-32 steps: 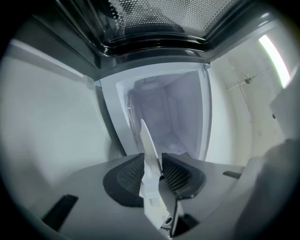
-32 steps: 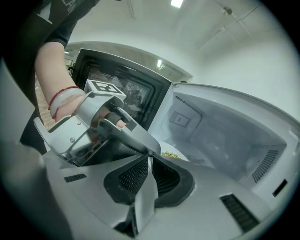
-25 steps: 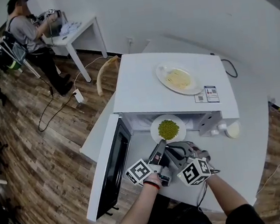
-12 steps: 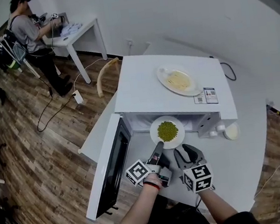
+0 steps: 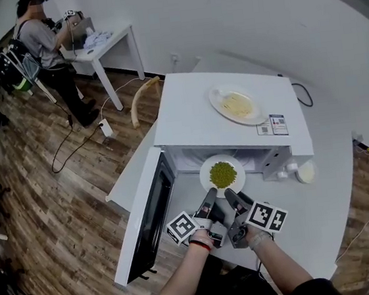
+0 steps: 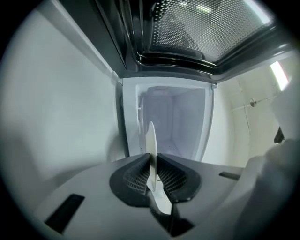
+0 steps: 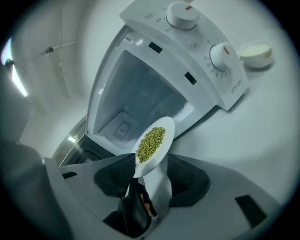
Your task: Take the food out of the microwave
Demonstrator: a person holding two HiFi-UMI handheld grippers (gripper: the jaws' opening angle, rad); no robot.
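Observation:
A white plate of green peas (image 5: pixel 222 174) hangs just in front of the open white microwave (image 5: pixel 230 115). My left gripper (image 5: pixel 210 198) is shut on the plate's near rim. In the left gripper view the plate (image 6: pixel 151 140) shows edge-on, pinched between the pads of the left gripper (image 6: pixel 153 174). My right gripper (image 5: pixel 232 196) is beside it at the same rim, and its jaws are opening. In the right gripper view the plate (image 7: pixel 152 143) lies between the wide jaws of the right gripper (image 7: pixel 150 171), and the right pad stands apart from it.
The microwave door (image 5: pixel 147 224) swings out to the left. A second plate with pale food (image 5: pixel 236 104) sits on top of the microwave. A small white bowl (image 5: pixel 306 172) stands to the right of the dials (image 7: pixel 182 14). A person (image 5: pixel 43 40) works at a far desk.
My right gripper has rolled over about its own axis, its marker cube has swung to the right, and its jaws have spread. The plate and left gripper have barely moved.

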